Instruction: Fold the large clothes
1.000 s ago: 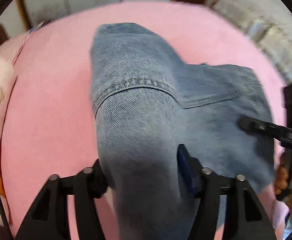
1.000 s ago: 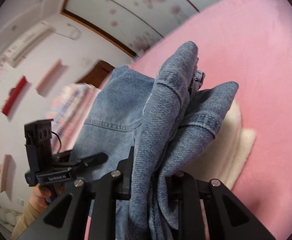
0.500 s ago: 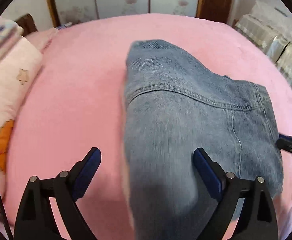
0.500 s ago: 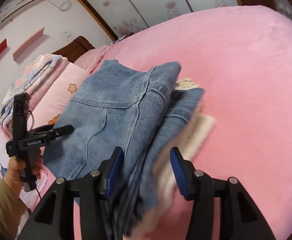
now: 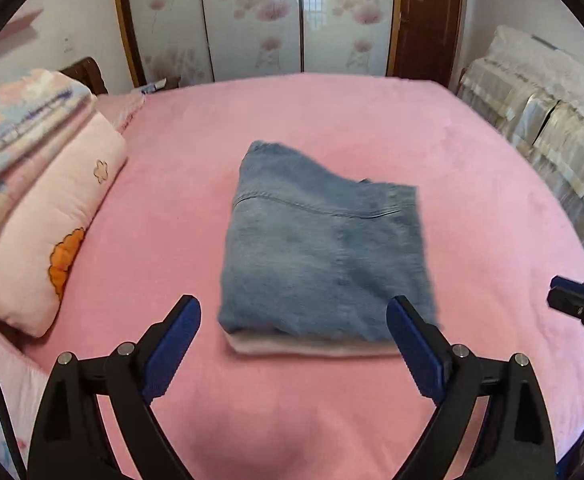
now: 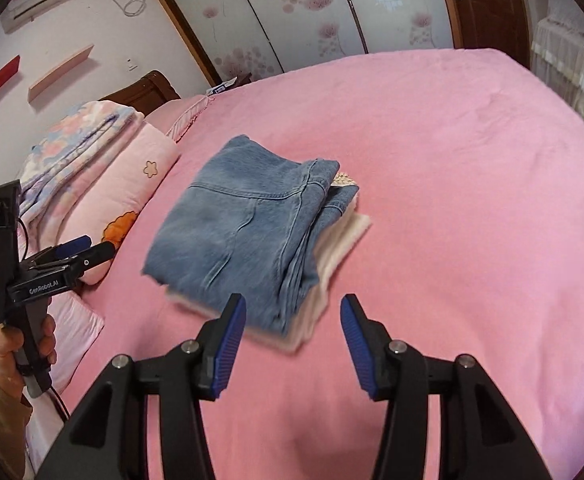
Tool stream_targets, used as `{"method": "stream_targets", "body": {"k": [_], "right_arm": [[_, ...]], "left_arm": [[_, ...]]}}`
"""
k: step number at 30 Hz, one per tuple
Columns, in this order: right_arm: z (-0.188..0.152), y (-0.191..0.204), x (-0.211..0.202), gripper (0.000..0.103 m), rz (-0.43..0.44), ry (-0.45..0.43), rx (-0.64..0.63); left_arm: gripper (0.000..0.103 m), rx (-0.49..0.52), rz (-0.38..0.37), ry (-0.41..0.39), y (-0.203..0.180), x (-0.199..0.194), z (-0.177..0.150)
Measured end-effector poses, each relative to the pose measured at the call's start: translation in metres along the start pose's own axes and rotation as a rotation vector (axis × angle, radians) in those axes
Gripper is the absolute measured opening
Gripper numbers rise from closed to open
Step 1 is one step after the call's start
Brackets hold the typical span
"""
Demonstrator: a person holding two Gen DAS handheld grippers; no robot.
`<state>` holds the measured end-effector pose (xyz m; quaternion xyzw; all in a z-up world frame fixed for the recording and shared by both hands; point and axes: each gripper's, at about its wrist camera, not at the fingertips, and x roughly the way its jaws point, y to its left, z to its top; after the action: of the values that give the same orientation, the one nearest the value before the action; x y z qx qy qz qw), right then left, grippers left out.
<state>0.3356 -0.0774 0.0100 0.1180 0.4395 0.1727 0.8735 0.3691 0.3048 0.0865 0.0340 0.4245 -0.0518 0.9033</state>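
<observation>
The folded blue jeans lie flat on a folded cream garment in the middle of the pink bed. They also show in the right wrist view, with the cream garment sticking out beneath. My left gripper is open and empty, just short of the stack's near edge. My right gripper is open and empty, near the stack's corner. The left gripper also shows at the left of the right wrist view. The right gripper's tip shows at the right edge of the left wrist view.
A pink pillow with an orange flower and a folded floral quilt lie at the left of the bed. Sliding wardrobe doors stand behind the bed. A covered piece of furniture stands at the right.
Both grippers have let go of the jeans, opened and drawn back. The jeans have dropped flat onto the cream garment.
</observation>
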Motion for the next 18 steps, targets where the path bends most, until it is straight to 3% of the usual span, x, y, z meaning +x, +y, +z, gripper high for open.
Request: {"method": "stream_targets", "body": {"k": [6,13,18], "right_arm": [[-0.025,0.013,-0.07,0.05,-0.026,-0.033,-0.008],[-0.054,0.02,-0.127,0.05,-0.062,-0.058,-0.004],[-0.08,0.024,-0.157,0.05,-0.095,-0.051,-0.018]], "left_arm": [[0.093,-0.019,0.094,0.007,-0.041,-0.064,-0.02],[0.093,0.02,0.1,0.01,-0.087,-0.112,-0.058],[0.093,0.022,0.051,-0.003,-0.116,-0.143,-0.087]]}}
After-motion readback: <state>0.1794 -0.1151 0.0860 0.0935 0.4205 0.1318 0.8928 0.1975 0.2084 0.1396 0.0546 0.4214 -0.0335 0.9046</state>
